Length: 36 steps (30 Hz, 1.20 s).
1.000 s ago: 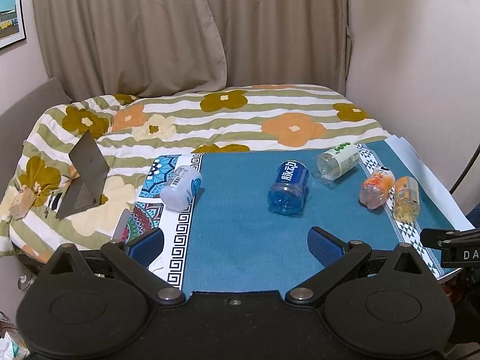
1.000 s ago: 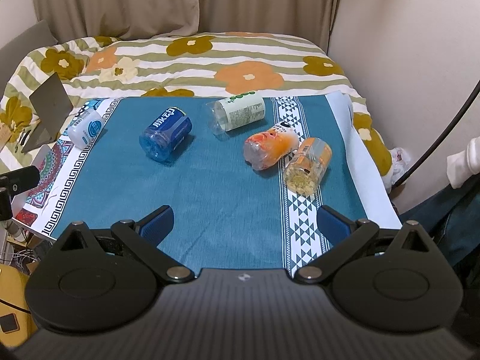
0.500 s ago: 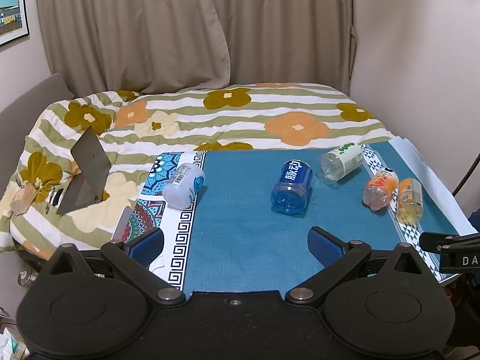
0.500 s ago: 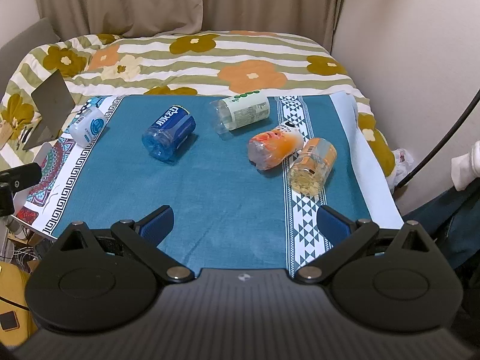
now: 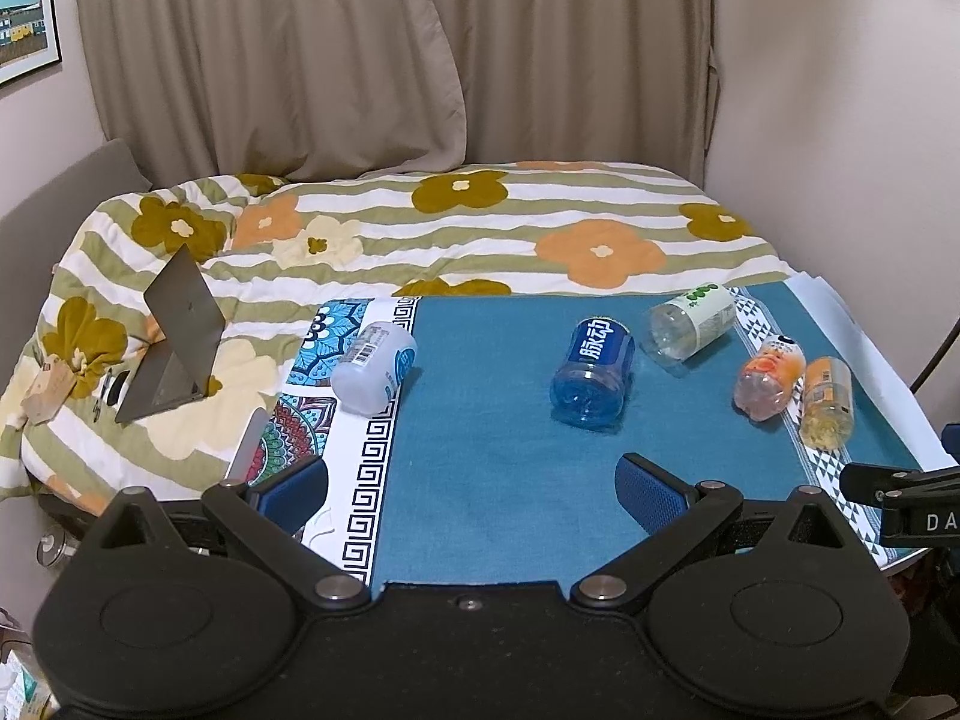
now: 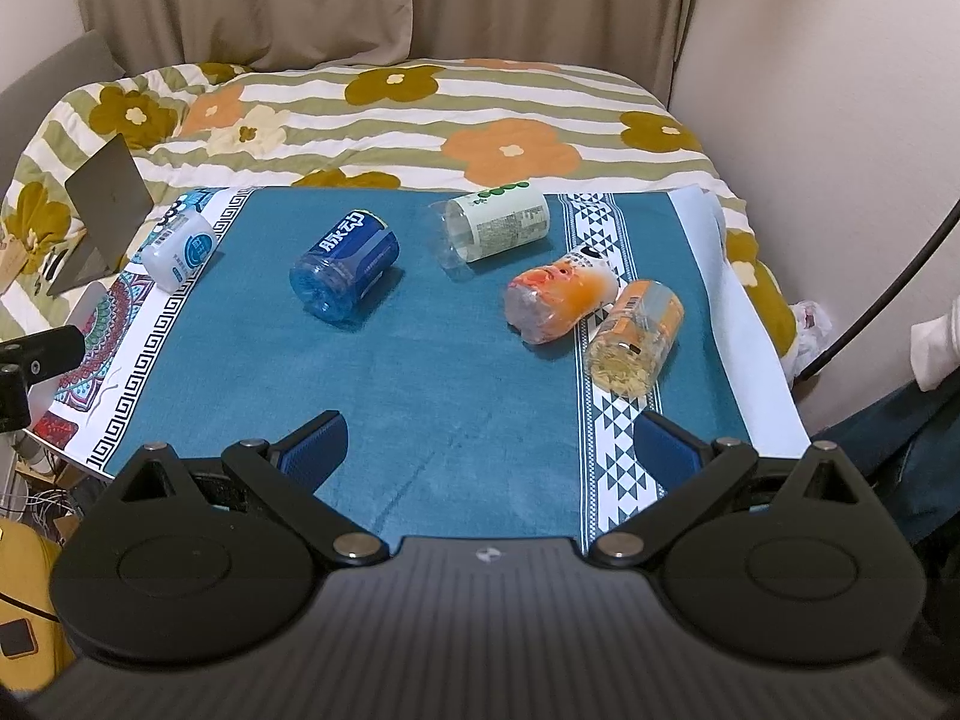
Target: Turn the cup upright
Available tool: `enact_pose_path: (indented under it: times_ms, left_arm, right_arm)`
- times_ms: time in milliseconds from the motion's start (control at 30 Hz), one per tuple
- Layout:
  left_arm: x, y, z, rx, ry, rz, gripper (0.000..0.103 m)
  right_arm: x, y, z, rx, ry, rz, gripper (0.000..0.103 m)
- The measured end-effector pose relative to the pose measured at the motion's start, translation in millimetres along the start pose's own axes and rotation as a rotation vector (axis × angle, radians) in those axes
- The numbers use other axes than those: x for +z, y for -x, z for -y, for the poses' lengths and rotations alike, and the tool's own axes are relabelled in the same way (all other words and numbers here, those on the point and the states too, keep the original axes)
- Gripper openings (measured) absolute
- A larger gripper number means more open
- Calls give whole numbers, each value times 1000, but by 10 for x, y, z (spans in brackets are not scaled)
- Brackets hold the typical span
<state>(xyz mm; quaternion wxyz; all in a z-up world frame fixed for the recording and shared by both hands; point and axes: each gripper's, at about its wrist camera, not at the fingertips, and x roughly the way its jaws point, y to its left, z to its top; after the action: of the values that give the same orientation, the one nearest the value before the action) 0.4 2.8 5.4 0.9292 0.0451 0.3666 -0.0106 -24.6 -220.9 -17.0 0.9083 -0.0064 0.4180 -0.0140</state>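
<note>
Several bottle-cut cups lie on their sides on the blue cloth (image 5: 492, 456): a white one (image 5: 375, 374) at the left, a blue one (image 5: 593, 379) in the middle, a clear one with a white-green label (image 5: 690, 327), an orange one (image 5: 770, 378) and a yellow-orange one (image 5: 828, 404) at the right. The right wrist view shows the white (image 6: 180, 249), blue (image 6: 347, 273), clear (image 6: 495, 228), orange (image 6: 558, 294) and yellow-orange (image 6: 636, 339) cups too. My left gripper (image 5: 471, 489) and my right gripper (image 6: 489, 450) are both open and empty, above the cloth's near edge.
The table stands against a bed with a flowered quilt (image 5: 480, 228). A half-open laptop (image 5: 174, 336) sits on the quilt at the left. A wall (image 5: 840, 120) is at the right, curtains (image 5: 360, 60) behind. A black cable (image 6: 888, 276) runs by the table's right side.
Both cameras have pulled back and tilted up a little, so the cups sit slightly farther and lower in view. Nothing on the cloth has moved; both grippers stay open.
</note>
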Motion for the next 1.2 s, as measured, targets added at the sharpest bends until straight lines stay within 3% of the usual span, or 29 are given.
enact_pose_path:
  times_ms: [900, 1200]
  left_arm:
    - [26, 14, -5, 0, 0, 8, 103]
    - [213, -142, 109, -36, -32, -25, 103]
  right_arm:
    - [54, 41, 47, -3, -18, 15, 103]
    - [115, 22, 135, 9, -22, 10, 103]
